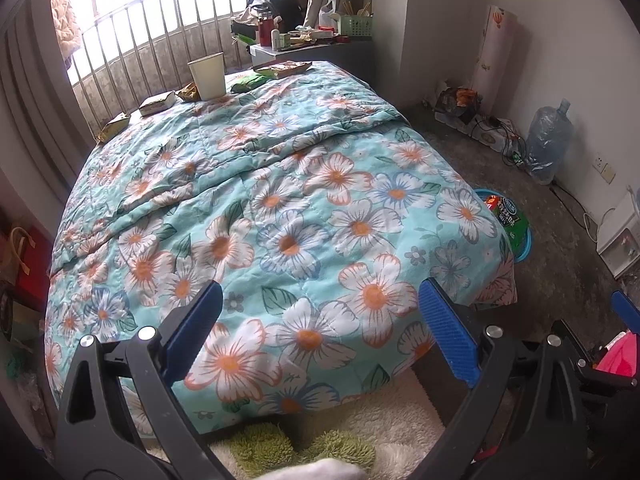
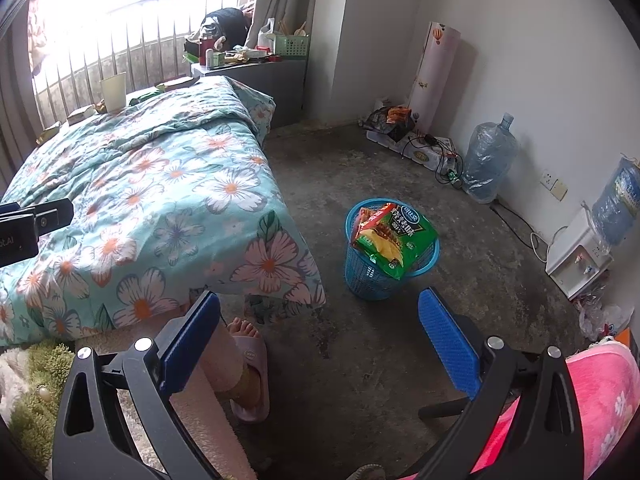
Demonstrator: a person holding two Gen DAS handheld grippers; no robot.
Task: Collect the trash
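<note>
While both grippers [image 1: 320, 320] [image 2: 320, 320] gape empty, chip bag [image 2: 394, 240] print in the basket [image 2: 372, 280] stays illegible.

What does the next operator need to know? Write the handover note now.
Left tool: open, empty, over the bed's foot.
Right tool: open, empty, over the floor near the basket.
Done: chip bags sit in the basket, sticking out over the rim.
Left: cup and several wrappers at the bed's far end by the railing. Carry them to the basket.
</note>
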